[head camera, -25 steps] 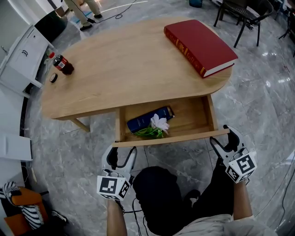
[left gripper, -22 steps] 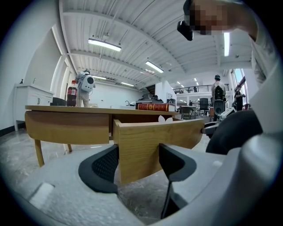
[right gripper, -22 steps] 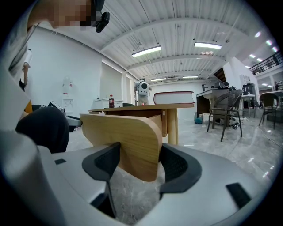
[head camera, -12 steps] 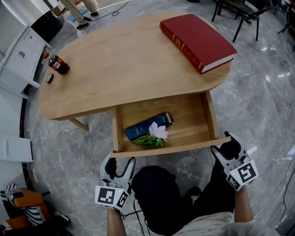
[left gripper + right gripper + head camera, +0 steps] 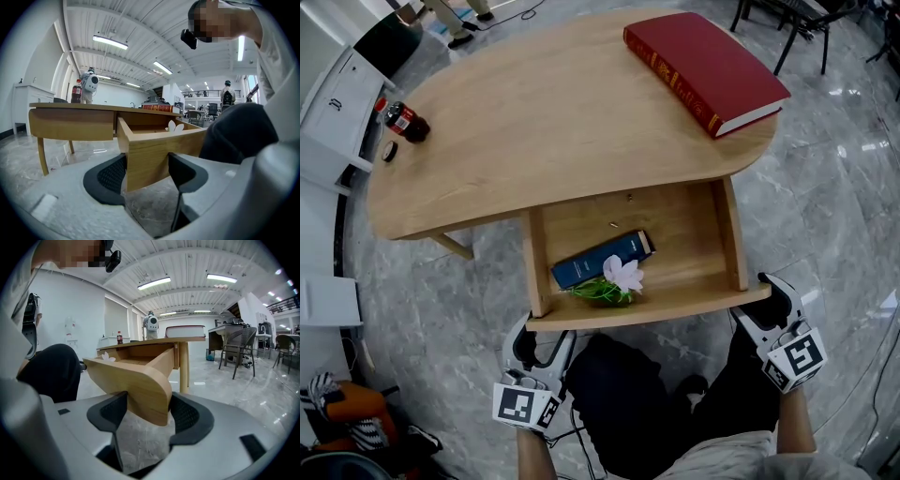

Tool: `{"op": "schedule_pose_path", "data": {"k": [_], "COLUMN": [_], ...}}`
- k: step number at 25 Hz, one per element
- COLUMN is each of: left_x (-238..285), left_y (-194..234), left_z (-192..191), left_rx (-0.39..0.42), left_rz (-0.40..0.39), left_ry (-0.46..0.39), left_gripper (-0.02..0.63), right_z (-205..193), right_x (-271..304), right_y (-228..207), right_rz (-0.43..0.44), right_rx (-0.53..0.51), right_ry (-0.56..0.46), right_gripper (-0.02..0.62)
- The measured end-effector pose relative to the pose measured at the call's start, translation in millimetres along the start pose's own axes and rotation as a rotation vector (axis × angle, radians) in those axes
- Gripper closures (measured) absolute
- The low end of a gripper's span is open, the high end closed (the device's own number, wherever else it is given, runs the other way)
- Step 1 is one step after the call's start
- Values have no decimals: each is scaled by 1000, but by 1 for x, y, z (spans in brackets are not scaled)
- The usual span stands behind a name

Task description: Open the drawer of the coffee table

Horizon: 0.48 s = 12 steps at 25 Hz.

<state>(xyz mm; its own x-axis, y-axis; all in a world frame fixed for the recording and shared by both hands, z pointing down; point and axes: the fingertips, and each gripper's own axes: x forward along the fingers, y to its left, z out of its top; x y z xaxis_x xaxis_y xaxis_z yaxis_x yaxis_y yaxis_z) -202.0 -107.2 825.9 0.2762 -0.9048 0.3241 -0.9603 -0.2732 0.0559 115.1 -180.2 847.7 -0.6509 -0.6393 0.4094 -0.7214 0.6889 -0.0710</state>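
Left gripper [image 5: 539,330]: your claw pinches the near-left corner of the drawer front, and wood fills the gap between the pads.
Drawer [image 5: 647,309]: it now stands further out of the coffee table [image 5: 553,122] than a second ago and shows more of its floor, with the blue book [image 5: 600,259] and the flower [image 5: 623,275] lying inside. I judge the opening is nearly done.
Right gripper [image 5: 761,302]: it is clamped on the rounded near-right end of the same front.
Near edge: the front now sits close to your legs [image 5: 628,394], so little room is left to pull.
Side room: the marble floor [image 5: 844,216] lies bare to the left and right.
Far right: the chair [image 5: 787,19] stands well apart.
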Motion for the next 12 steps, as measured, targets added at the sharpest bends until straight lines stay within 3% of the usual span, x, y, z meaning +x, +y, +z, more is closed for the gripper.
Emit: {"op": "schedule_pose_path", "data": {"k": [8, 12], "left_x": [1, 9], "left_y": [1, 4], "left_z": [-14, -17], "left_rx": [3, 5], "left_rz": [-44, -52], "left_ry": [64, 181], "left_gripper": [314, 314], "right_z": [-12, -16], "right_x": [5, 7], "right_y": [-1, -5], "right_rz": [-7, -48], "right_rx": [47, 108], "right_ry": [235, 429], "right_gripper": [304, 303]}}
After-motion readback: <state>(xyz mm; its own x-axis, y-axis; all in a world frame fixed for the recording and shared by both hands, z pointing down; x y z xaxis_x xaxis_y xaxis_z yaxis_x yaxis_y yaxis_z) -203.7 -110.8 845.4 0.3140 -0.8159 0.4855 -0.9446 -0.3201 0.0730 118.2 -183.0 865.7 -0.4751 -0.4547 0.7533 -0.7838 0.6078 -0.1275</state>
